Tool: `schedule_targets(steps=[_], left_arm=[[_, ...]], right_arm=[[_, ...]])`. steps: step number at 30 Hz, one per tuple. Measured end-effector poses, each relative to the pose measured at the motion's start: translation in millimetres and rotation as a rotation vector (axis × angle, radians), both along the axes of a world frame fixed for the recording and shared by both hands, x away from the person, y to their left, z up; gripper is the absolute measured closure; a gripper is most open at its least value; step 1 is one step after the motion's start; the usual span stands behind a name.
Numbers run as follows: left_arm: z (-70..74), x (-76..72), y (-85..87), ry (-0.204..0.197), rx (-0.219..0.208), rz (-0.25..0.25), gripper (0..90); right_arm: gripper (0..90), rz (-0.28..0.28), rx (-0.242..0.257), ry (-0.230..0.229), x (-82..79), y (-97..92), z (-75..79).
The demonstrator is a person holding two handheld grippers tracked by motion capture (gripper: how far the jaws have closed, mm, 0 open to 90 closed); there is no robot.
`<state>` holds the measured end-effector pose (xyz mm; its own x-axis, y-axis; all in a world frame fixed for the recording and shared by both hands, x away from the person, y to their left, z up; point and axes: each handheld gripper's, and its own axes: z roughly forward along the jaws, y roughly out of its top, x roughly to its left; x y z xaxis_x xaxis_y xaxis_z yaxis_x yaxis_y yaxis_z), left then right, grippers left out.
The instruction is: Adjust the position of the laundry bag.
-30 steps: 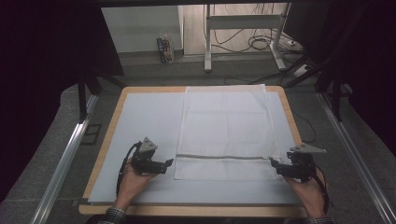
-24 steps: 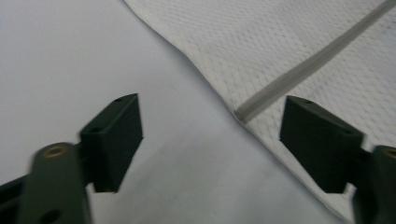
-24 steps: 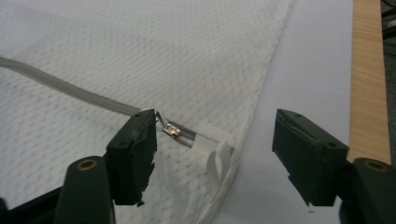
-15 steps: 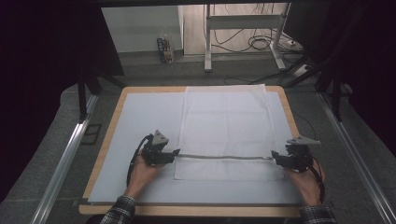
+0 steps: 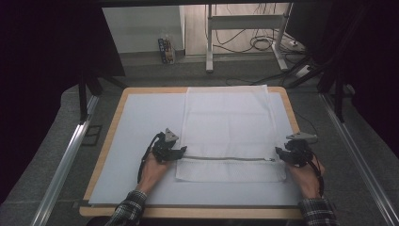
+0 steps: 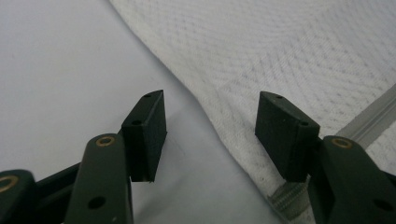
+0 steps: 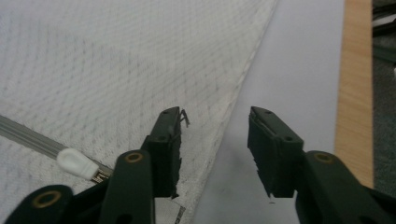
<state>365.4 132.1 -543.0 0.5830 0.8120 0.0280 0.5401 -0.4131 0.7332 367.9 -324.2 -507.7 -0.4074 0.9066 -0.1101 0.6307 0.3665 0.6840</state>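
Both grippers, left point(image 5: 181, 151) and right point(image 5: 278, 154), have been closing yet remain apart, straddling the white mesh bag point(image 5: 228, 127) edges at nine and three o'clock. Better to pinch each edge squarely beside the grey zipper point(image 5: 226, 158).

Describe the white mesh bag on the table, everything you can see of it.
The white mesh bag is a flat rectangle of fine netted fabric, lying spread on the pale table mat, its far edge near the board's far rim. A grey zipper crosses it near the near end, with a white pull at the right side. The left gripper straddles its left edge and the right gripper its right edge; both have just been closing, fingers not yet pressing.
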Motion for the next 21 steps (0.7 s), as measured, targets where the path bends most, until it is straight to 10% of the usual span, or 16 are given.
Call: schedule_targets(steps=[12,21], left_arm=[[2.1,1.2,-3.6,0.065,-0.051,-0.024,88.6],[7.1,1.2,8.7,0.145,-0.071,-0.051,89.2]], right_arm=[[87.6,0.014,0.04,0.1,1.3,3.3,-1.4],[88.3,0.055,0.023,0.103,-1.9,7.9,0.4]])
